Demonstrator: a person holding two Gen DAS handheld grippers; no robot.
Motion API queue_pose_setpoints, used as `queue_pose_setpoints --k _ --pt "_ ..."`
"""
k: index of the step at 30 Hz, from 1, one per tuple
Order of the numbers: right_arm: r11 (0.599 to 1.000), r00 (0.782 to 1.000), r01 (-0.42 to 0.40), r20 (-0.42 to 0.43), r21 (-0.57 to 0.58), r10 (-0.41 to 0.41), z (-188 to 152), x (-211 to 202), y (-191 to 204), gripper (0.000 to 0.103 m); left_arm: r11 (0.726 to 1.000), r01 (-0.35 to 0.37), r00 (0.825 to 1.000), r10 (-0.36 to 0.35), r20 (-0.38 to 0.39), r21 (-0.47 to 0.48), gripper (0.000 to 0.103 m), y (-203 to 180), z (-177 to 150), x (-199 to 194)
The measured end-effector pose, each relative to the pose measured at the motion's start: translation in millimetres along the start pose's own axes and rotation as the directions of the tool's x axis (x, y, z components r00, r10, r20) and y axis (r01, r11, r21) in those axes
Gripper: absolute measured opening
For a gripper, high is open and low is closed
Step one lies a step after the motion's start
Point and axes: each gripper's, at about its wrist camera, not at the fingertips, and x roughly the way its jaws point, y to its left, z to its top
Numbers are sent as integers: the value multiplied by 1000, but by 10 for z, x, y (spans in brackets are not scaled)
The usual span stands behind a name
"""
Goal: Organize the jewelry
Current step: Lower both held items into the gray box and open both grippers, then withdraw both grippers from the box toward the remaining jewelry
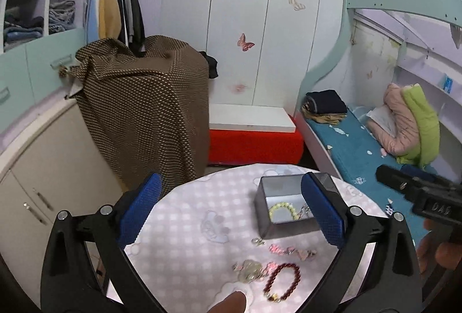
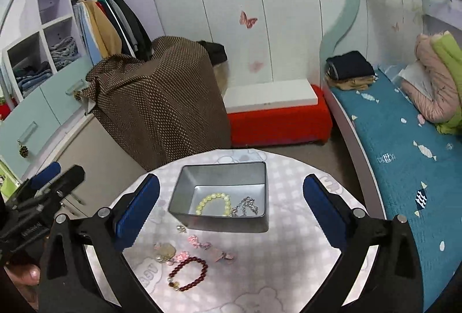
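**Loose pieces near the table edge, both grippers wide and empty**

The left gripper [image 1: 231,209] and right gripper [image 2: 231,209] stood wide, holding nothing. Nearest, the dark red bracelet [image 2: 189,272] and pink pieces [image 2: 209,248] lay tangled close; a careless pinch might drag both. Farther, the tin box [image 2: 219,168] held the pale bracelet [image 2: 213,204].

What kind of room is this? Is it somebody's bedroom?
Most likely a child's bedroom: a bunk bed with a blue candy-print cover, an open wardrobe of hanging clothes, and butterfly stickers on the white closet doors.
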Motion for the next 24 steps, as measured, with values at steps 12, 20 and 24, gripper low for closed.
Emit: queue_pose_setpoints --k 12,20,24 --pt "999 998 36 53 -34 -35 -320 -495 167 96 998 -54 999 54 -9 -10 97 229 -428 -423" --pt "996 997 65 41 -66 -62 -543 -577 235 96 996 -85 996 85 -9 12 97 260 -669 -575" --pt "994 997 80 -10 -78 -81 -689 -433 240 96 996 -86 996 87 -32 24 97 271 -803 -558"
